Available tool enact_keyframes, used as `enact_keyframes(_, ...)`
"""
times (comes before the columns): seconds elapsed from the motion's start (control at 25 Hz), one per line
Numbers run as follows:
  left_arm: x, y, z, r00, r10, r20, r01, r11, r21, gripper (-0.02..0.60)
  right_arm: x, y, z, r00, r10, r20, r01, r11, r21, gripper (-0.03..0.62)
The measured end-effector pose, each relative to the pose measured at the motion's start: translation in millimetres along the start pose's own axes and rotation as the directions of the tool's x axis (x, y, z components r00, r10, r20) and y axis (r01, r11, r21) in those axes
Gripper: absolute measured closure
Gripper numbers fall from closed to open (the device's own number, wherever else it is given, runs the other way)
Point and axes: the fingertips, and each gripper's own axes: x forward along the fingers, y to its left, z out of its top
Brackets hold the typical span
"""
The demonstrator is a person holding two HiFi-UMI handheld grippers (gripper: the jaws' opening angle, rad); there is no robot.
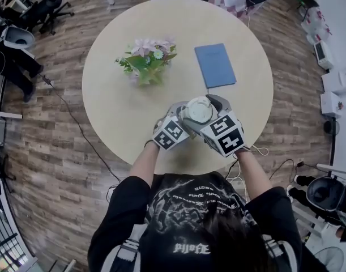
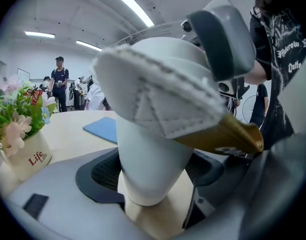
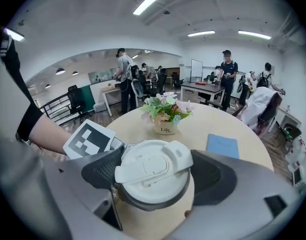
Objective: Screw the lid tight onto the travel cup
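Observation:
The white travel cup [image 2: 150,149] stands on the round table [image 1: 116,106] near its front edge. My left gripper [image 2: 153,176] is shut on the cup's body low down, a dark pad against each side. On top sits the white lid [image 3: 153,169], which has a flip tab and a dark grey rim. From above, my right gripper [image 3: 158,180] is shut on the lid, its pads on the rim's left and right. In the head view both grippers meet around the lid [image 1: 196,111], the left gripper [image 1: 181,118] beside the right gripper [image 1: 209,109]. A white stitched strap [image 2: 163,99] hangs off the cup's top.
A pot of artificial flowers [image 1: 147,61] stands at the table's far left, with a blue notebook [image 1: 215,65] to its right. The table's edge runs just below the cup. Office chairs, desks and several people stand around the room.

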Motion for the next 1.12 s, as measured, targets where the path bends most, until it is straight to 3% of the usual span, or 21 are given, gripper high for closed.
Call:
enact_keyframes(0.08, 0.3, -0.1, -0.2, 1.000, -0.001, 0.000, 0.001, 1.000, -0.002, 0.179, 0.3, -0.1, -0.4, 1.000, -0.001, 0.005, 0.001, 1.000, 0.003, 0.152)
enact_keyframes(0.2, 0.0, -1.0, 0.3, 1.000, -0.002, -0.001, 0.002, 1.000, -0.005, 0.179, -3.0, 3.5, 3.0, 0.998, 0.060, 0.037, -0.060, 0.998, -0.003, 0.144)
enact_keyframes(0.28, -0.2, -1.8, 1.7, 1.000, -0.004, -0.004, 0.004, 1.000, -0.005, 0.179, -11.1, 6.6, 11.7, 0.989, 0.122, 0.084, -0.121, 0.993, -0.019, 0.083)
enact_keyframes(0.44, -1.0, -1.7, 2.1, 1.000, -0.004, -0.004, 0.004, 1.000, -0.004, 0.179, -29.9, 11.9, 24.4, 0.970, 0.231, 0.081, -0.213, 0.959, -0.185, 0.070)
enact_keyframes(0.52, -1.1, -2.4, 1.8, 1.000, -0.007, -0.003, 0.007, 1.000, -0.005, 0.179, -41.0, 18.8, 29.8, 0.948, 0.315, 0.054, -0.284, 0.907, -0.310, 0.072)
enact_keyframes(0.68, -1.3, -2.7, 1.9, 1.000, -0.011, -0.005, 0.011, 1.000, -0.007, 0.179, -62.1, 35.4, 36.8, 0.880, 0.469, -0.074, -0.427, 0.714, -0.554, 0.080)
enact_keyframes(0.8, -0.8, -2.7, 2.6, 1.000, -0.006, -0.002, 0.006, 1.000, -0.011, 0.179, -60.5, 34.1, 23.4, 0.857, 0.429, -0.286, -0.496, 0.532, -0.687, 0.089)
enact_keyframes(0.92, 0.6, -2.4, 2.8, 1.000, -0.011, -0.005, 0.011, 1.000, -0.010, 0.179, -53.9, 26.9, 0.4, 0.822, 0.305, -0.482, -0.563, 0.299, -0.771, 0.089)
enact_keyframes(1.12, 1.0, -2.5, 3.6, 1.000, -0.021, -0.009, 0.021, 1.000, -0.013, 0.179, -35.8, 20.1, -6.1, 0.826, 0.129, -0.549, -0.538, -0.110, -0.836, 0.094)
